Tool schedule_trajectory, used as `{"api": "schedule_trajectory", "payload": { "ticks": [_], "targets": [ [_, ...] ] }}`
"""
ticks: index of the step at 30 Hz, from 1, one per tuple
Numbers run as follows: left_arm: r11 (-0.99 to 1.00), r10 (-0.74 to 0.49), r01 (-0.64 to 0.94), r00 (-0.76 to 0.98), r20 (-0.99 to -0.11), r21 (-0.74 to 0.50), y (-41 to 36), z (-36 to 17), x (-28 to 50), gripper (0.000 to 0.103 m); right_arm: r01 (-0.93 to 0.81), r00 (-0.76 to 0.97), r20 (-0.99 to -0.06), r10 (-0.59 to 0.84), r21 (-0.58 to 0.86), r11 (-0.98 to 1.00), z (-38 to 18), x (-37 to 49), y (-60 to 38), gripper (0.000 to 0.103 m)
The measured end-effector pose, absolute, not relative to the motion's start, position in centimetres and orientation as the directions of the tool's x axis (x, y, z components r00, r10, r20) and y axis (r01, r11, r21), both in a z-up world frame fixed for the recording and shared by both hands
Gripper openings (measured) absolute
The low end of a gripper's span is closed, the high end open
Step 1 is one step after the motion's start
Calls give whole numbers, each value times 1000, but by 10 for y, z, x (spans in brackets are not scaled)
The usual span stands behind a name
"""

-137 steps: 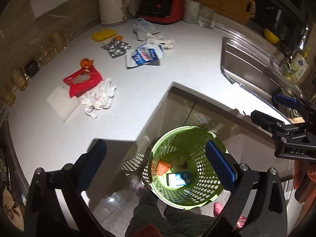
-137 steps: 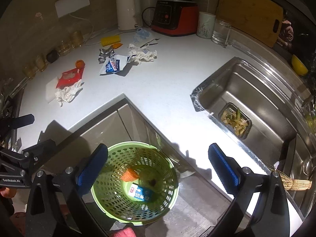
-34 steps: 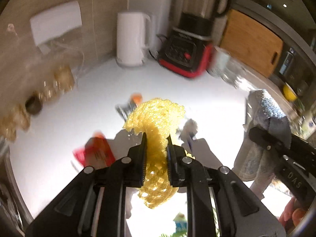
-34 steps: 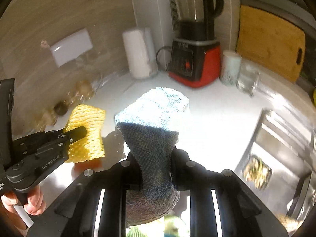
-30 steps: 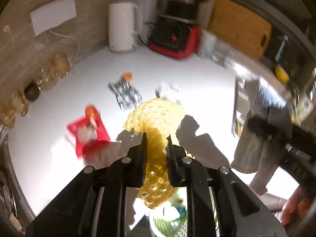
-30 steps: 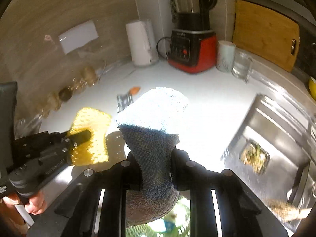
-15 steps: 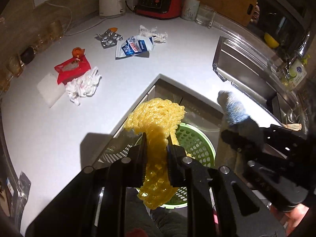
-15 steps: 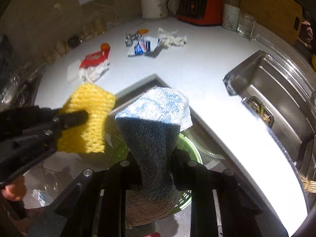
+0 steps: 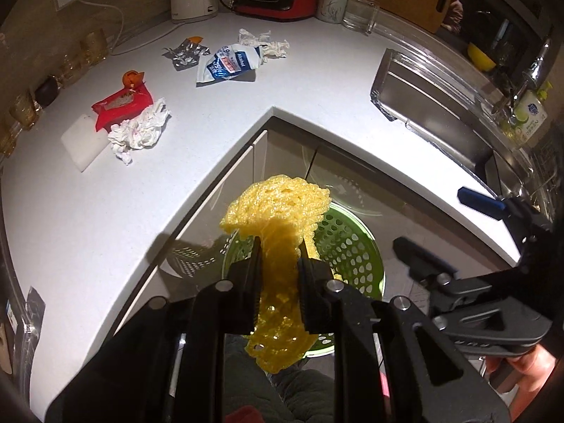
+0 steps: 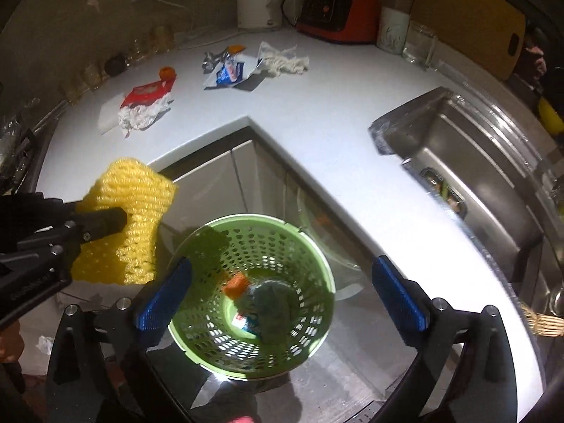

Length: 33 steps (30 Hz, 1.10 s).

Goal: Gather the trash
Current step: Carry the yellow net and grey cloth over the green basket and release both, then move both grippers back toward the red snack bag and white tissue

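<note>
My left gripper [image 9: 280, 261] is shut on a yellow foam net [image 9: 278, 211] and holds it above the near rim of the green basket [image 9: 356, 246] on the floor. The net [image 10: 130, 218] and left gripper [image 10: 116, 218] also show in the right wrist view, left of the basket [image 10: 317, 246]. My right gripper [image 10: 278, 289] is open and empty over the basket. A grey-blue cloth [image 10: 271, 303] lies in the basket with an orange scrap [image 10: 236, 283] and a small carton [image 10: 243, 320]. The right gripper [image 9: 447, 225] shows open at right.
On the white L-shaped counter [image 9: 176, 162] lie a red wrapper [image 9: 121, 105], crumpled tissue [image 9: 139, 132], a blue-white packet [image 9: 229, 63], blister packs [image 9: 185, 54], more tissue [image 9: 264, 40] and a white pad [image 9: 83, 142]. The sink [image 10: 476, 162] is at right. Kettle and blender stand at the back.
My right gripper has opened and the grey-blue cloth has dropped into the basket. My left gripper still holds the yellow net, now lower over the basket.
</note>
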<state>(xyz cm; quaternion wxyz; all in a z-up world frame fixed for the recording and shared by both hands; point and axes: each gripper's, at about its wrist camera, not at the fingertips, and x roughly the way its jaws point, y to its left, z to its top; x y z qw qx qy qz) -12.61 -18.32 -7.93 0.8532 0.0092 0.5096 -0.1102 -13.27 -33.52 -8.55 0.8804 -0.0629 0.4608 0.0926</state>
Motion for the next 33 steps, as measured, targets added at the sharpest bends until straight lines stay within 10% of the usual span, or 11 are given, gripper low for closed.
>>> {"api": "schedule_trajectory", "payload": {
  "ticks": [3, 6, 8, 33],
  "targets": [
    [971, -191, 215, 450, -873, -101, -190, -81, -128, 32, -196, 585, -806, 85, -39, 980, -74, -138, -348, 101],
    [969, -185, 229, 442, -878, -90, -198, -84, -130, 77, -166, 601, -797, 69, -39, 985, -67, -141, -360, 101],
    [968, -176, 241, 456, -872, -69, -202, -83, -132, 87, -143, 608, -792, 62, -31, 989, -63, -141, -369, 101],
    [999, -36, 26, 522, -852, -26, -109, -72, -93, 92, -148, 600, -792, 114, 30, 989, -59, -101, -346, 101]
  ]
}}
